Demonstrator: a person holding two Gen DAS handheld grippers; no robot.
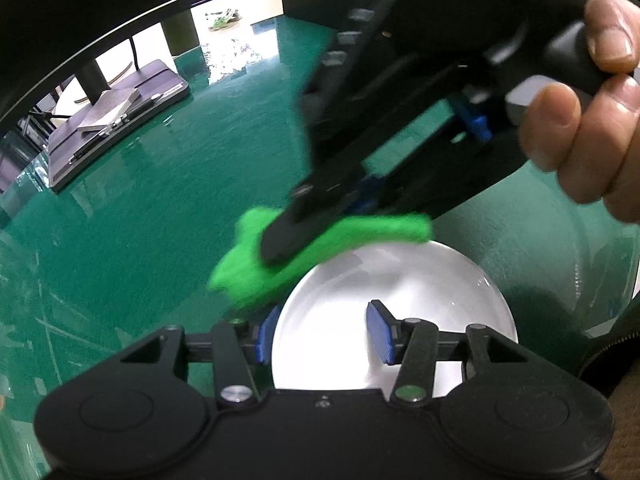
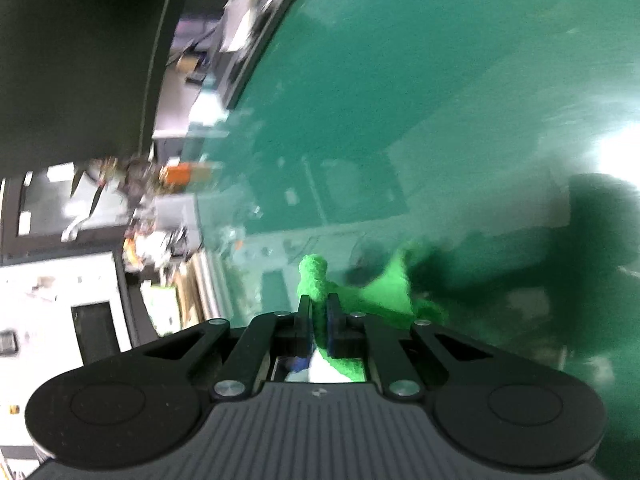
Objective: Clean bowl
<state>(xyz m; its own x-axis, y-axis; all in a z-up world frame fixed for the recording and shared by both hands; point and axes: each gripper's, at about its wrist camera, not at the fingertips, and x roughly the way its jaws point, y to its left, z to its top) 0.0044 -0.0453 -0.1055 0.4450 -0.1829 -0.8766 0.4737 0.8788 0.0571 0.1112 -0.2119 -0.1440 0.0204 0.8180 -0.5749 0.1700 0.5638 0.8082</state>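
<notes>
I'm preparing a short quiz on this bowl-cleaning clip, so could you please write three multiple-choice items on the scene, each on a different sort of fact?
1. Where is the green cloth?
A. at the bowl's far rim
B. on the dark tray
C. under the bowl

2. What colour is the bowl?
A. blue
B. white
C. black

3. What state is the right gripper in?
A. wide open
B. shut on the cloth
C. shut on the bowl's rim

Key:
1 A, the cloth lies over the far rim.
2 B, the inside is plain white on the green table.
3 B, the right wrist view shows cloth pinched between the pads.
</notes>
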